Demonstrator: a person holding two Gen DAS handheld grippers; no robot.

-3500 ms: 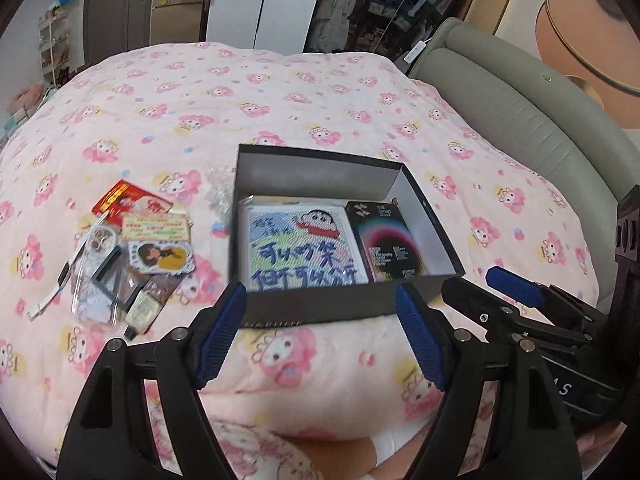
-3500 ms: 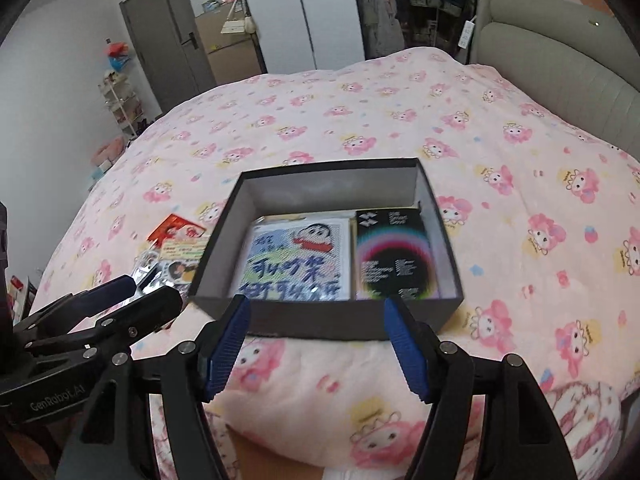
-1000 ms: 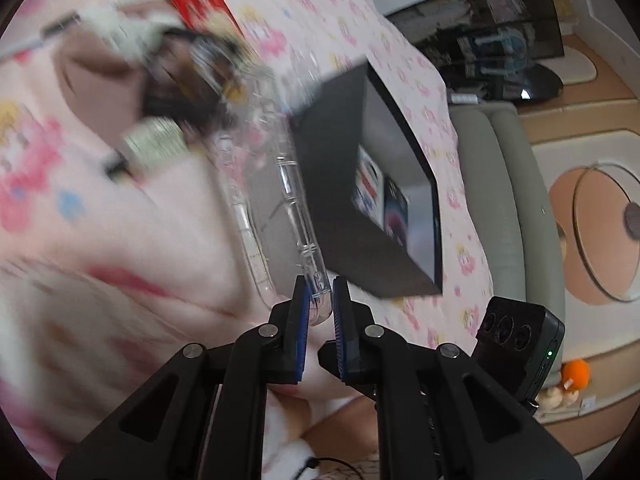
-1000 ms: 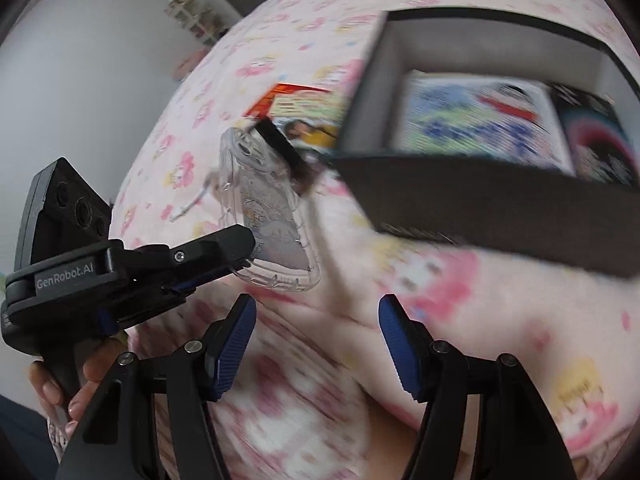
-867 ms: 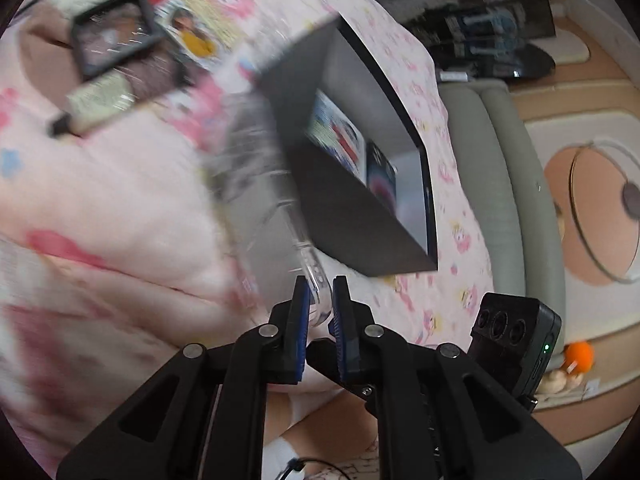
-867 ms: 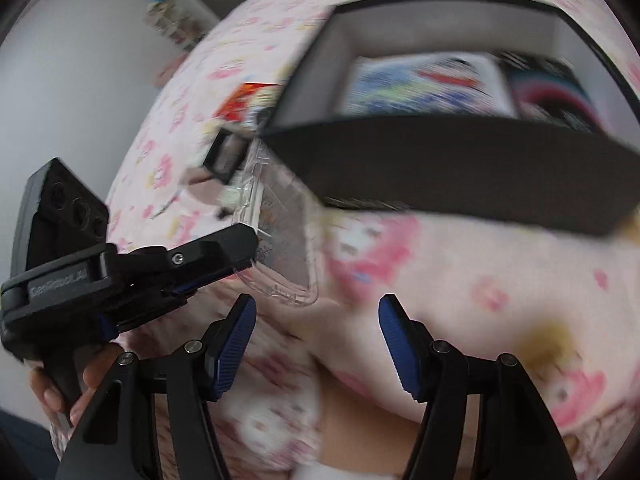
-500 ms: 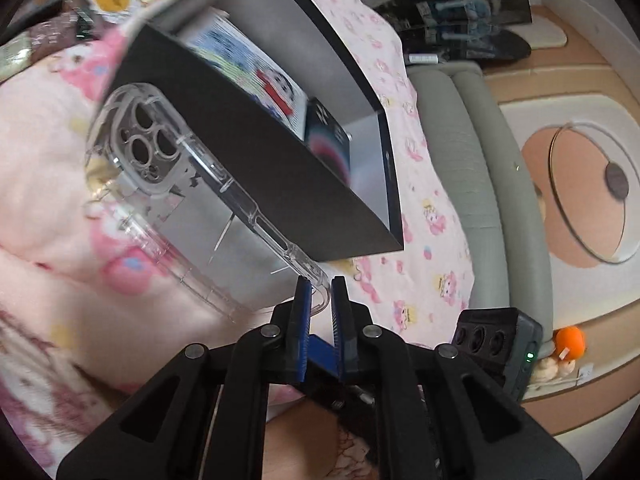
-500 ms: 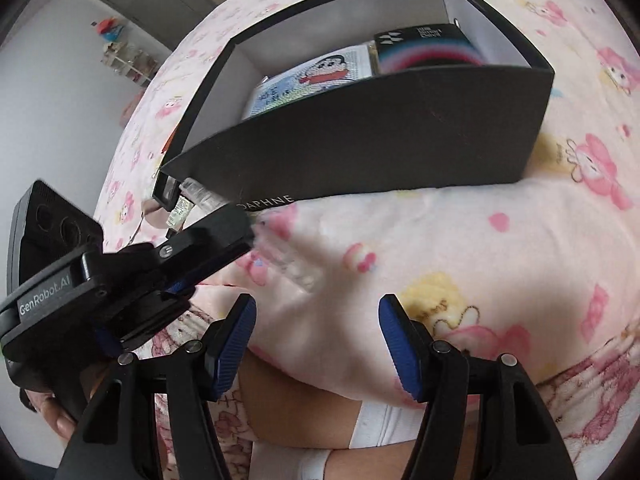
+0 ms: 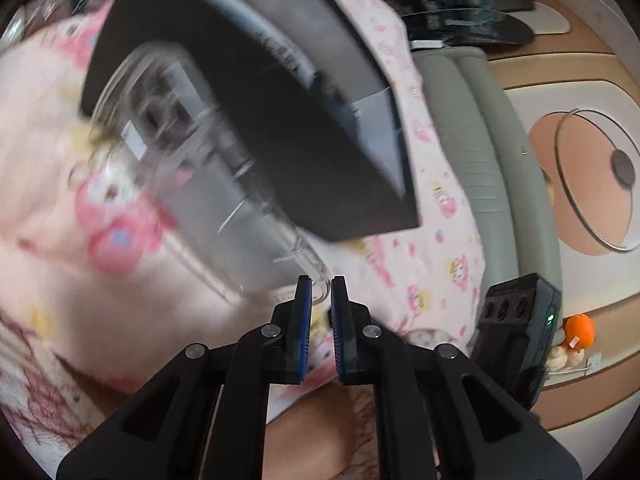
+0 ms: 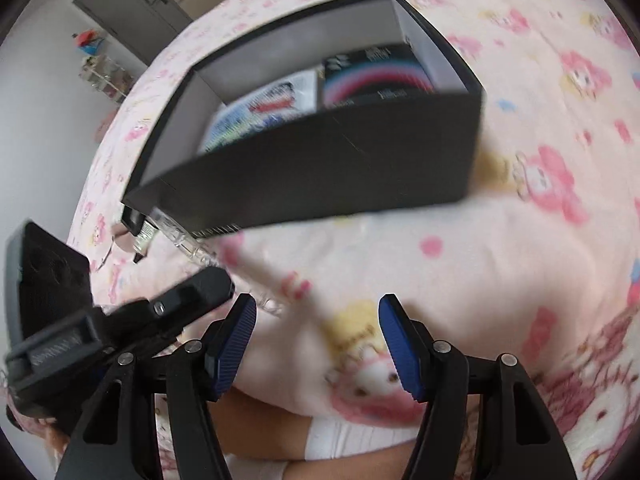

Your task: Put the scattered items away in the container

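Observation:
My left gripper is shut on one corner of a clear phone case, which hangs blurred in the air in front of the near wall of the black box. In the right wrist view the same clear phone case shows edge-on beside the black box, near its left corner. The box holds a cartoon picture card and a black packet. My right gripper is open over the pink quilt, nothing between its fingers, just right of the left gripper.
Several small items lie on the pink patterned quilt left of the box. A grey padded headboard runs along the far right in the left wrist view. A person's bare legs show below both grippers.
The left gripper picked the clear case off the quilt and carried it from the scattered pile toward the box's front wall. The right gripper swung along, still open, and the box now looms closer.

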